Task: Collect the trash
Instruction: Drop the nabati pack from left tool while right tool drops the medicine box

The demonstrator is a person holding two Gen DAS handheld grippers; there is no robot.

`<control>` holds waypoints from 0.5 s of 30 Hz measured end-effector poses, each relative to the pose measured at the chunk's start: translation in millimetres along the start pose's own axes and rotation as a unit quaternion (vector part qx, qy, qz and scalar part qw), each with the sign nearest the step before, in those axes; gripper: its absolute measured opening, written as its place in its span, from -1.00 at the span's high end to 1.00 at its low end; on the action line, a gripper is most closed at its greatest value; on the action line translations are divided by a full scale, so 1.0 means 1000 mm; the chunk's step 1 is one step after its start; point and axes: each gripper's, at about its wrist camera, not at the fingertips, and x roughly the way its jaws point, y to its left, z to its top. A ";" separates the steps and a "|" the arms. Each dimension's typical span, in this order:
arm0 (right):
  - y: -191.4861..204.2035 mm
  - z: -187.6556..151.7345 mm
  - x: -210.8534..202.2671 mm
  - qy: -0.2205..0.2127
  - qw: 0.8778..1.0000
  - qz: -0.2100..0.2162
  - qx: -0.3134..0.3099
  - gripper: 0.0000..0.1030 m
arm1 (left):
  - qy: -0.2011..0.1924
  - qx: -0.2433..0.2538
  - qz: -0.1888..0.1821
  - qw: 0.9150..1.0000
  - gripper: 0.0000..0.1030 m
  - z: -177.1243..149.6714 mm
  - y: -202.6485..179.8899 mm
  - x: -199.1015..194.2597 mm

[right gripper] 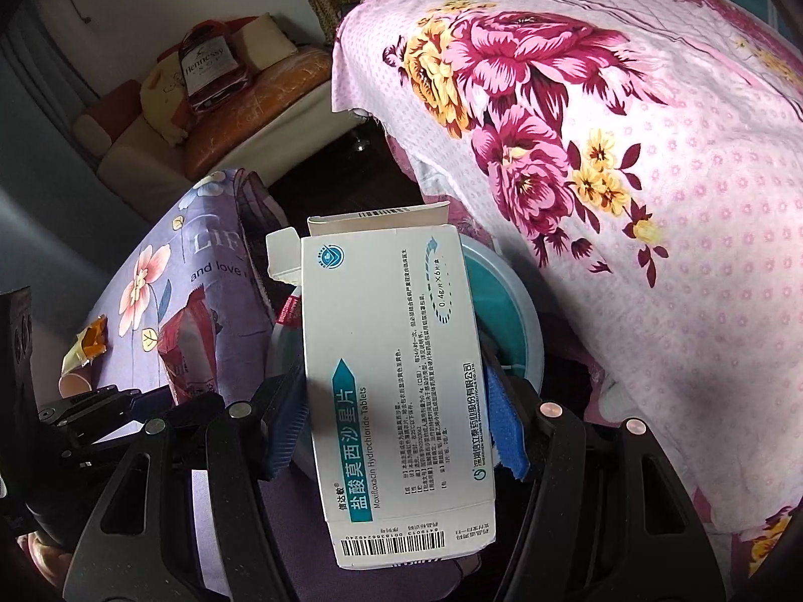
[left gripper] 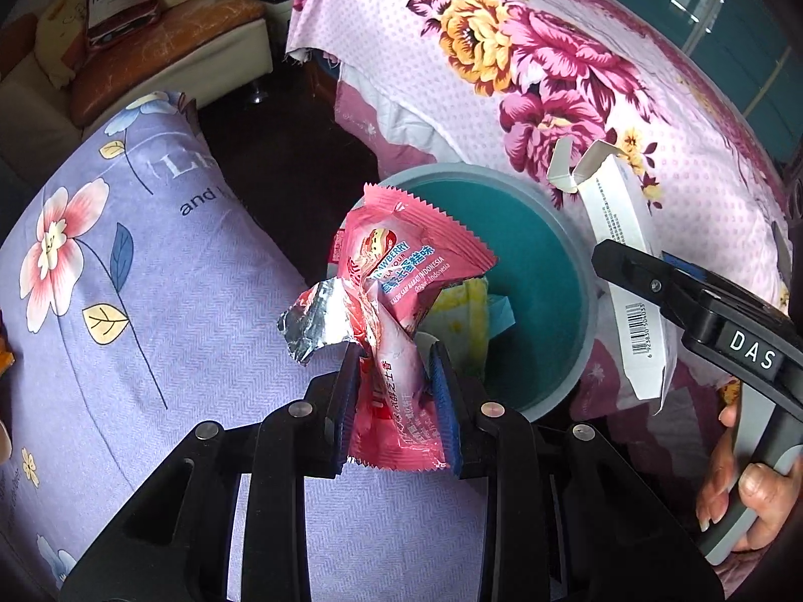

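Note:
My left gripper (left gripper: 396, 356) is shut on a pink strawberry snack wrapper (left gripper: 396, 296) and holds it at the near rim of a round grey bin with a teal inside (left gripper: 557, 271). Some trash lies in the bin. My right gripper (right gripper: 396, 431) is shut on a white medicine box (right gripper: 396, 376) with open flaps, held over the same bin (right gripper: 522, 311). In the left wrist view the box (left gripper: 627, 271) and right gripper (left gripper: 622, 263) show at the bin's right rim. The wrapper shows at left in the right wrist view (right gripper: 190, 346).
A lilac flowered cloth (left gripper: 125, 276) covers the surface at left, a pink flowered cloth (left gripper: 577, 75) the one at right. An orange wrapper (right gripper: 88, 348) and a paper cup (right gripper: 73, 384) lie on the lilac cloth. A sofa with a bottle-print bag (left gripper: 118, 0) stands behind.

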 end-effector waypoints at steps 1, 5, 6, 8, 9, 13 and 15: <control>-0.001 0.001 0.002 0.002 1.000 -0.003 0.000 -0.17 | 0.002 0.002 -0.002 1.000 0.43 0.003 -0.001 0.004; -0.003 0.008 0.009 0.006 1.000 -0.014 0.002 -0.17 | 0.005 0.007 -0.011 1.000 0.37 0.016 -0.004 0.018; -0.004 0.010 0.011 0.008 1.000 -0.017 0.002 -0.17 | 0.003 0.007 -0.012 1.000 0.22 0.019 -0.004 0.020; -0.004 0.013 0.016 0.012 1.000 -0.023 0.001 -0.17 | -0.004 0.005 -0.007 1.000 -0.16 0.023 -0.003 0.022; -0.004 0.014 0.018 0.014 1.000 -0.025 0.000 -0.17 | -0.010 0.006 -0.004 1.000 -0.40 0.024 -0.003 0.022; 0.000 0.017 0.029 0.024 0.999 -0.031 -0.004 -0.17 | -0.015 0.005 0.002 1.000 -0.65 0.024 0.003 0.024; 0.003 0.018 0.034 0.027 0.999 -0.032 -0.007 -0.17 | -0.009 0.000 0.001 1.000 -0.69 0.022 0.009 0.025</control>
